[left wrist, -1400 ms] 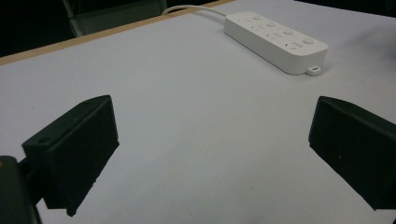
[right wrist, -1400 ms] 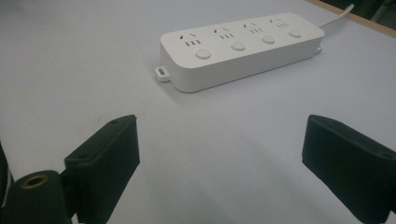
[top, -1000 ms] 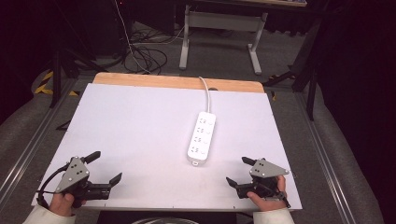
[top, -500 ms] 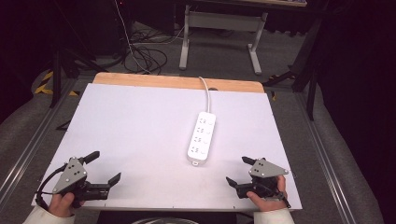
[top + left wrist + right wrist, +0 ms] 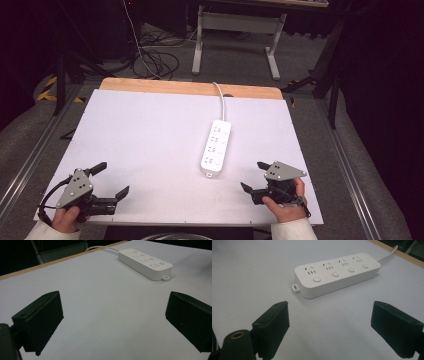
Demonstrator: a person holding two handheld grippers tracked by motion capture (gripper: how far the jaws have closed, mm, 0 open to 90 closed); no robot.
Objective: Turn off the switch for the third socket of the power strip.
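Here, a white power strip (image 5: pixel 216 147) on the table (image 5: pixel 150 130), both grippers' fingers wide apart, empty: left gripper (image 5: pixel 111 179), right gripper (image 5: pixel 254 176).

High view looks down the table (image 5: pixel 150 130); both gripper views sit low, sharing the power strip (image 5: pixel 216 147).

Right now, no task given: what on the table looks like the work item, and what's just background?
Likely in play:
white four-socket power strip with its white cord
left gripper, open
right gripper, open

Just around:
white table top
black cables on the floor
grey metal stand
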